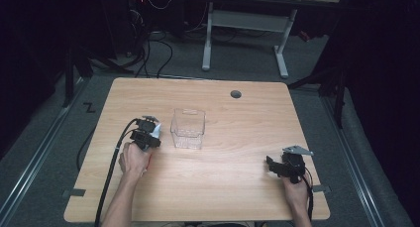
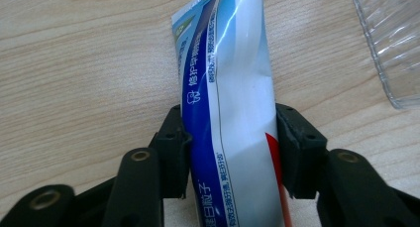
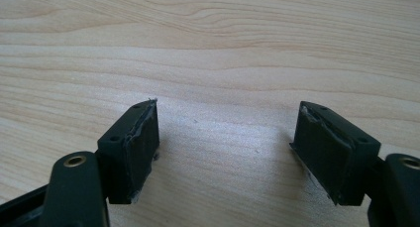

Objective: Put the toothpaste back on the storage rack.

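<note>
High view shows the step in hand as the pick-up of a toothpaste tube (image 1: 155, 131), which lies on the table (image 1: 228, 187) at about nine o'clock from the clear plastic bin (image 1: 188, 128), just beside it. The left tongs (image 1: 148, 133) are clenched on that tube: in the left gripper view both pads touch its sides, one at each edge, with the tube running away toward twelve o'clock and the bin's corner at two o'clock. Whether the tube has left the wood I cannot tell. The right tongs (image 1: 271, 166) rest released at roughly four o'clock from the bin, well apart from it, jaws spread over bare wood.

Next, I judge, comes a lift and a short carry toward three o'clock, then a drop into the bin; the tube is soft and glossy, so the squeeze must be firm without creasing it.

Count: one tube, one bin, two tongs.
</note>
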